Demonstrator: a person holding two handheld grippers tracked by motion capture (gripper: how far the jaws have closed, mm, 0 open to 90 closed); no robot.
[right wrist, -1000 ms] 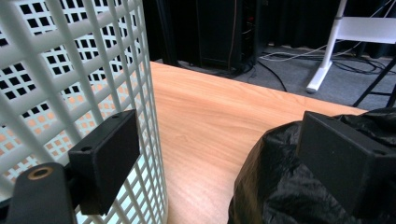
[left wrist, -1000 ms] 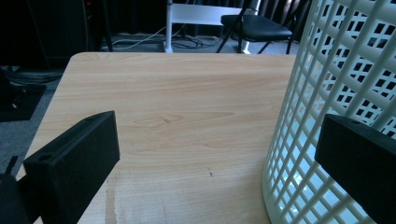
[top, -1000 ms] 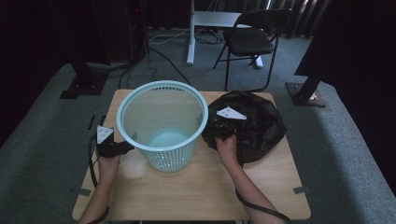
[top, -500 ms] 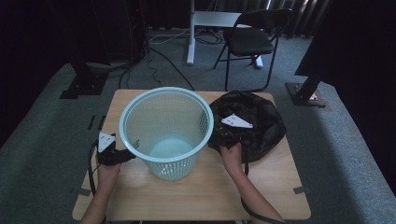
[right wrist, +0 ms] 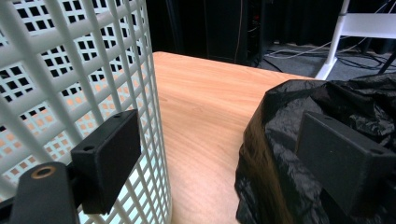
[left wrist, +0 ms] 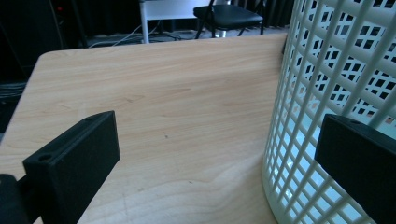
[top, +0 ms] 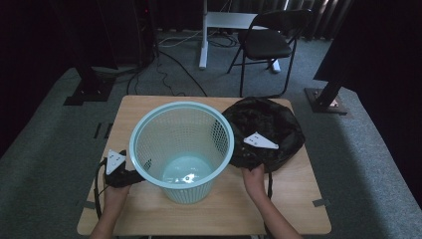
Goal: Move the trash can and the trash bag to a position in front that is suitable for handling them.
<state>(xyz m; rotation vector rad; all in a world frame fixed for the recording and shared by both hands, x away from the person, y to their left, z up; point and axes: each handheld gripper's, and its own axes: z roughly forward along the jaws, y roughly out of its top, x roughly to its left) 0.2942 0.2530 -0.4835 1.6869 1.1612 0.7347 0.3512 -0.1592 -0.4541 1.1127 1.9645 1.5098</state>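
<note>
One pale blue mesh basket (top: pixel 182 149) stands upright near the middle of a wooden table (top: pixel 293 199), its open mouth facing up. Just beside it on the person's right lies a crumpled black plastic bag (top: pixel 268 124), close against the basket's rim. The left gripper (top: pixel 133 175) sits low at the basket's left side, jaws spread wide, one jaw close against the mesh wall and the other over bare tabletop. The right gripper (top: pixel 254 149) rests at the bag's near edge, jaws wide apart, with the basket wall beside one and the black plastic beside the other. Beyond the table stands a black folding chair (top: pixel 266 45) on grey carpet
</note>
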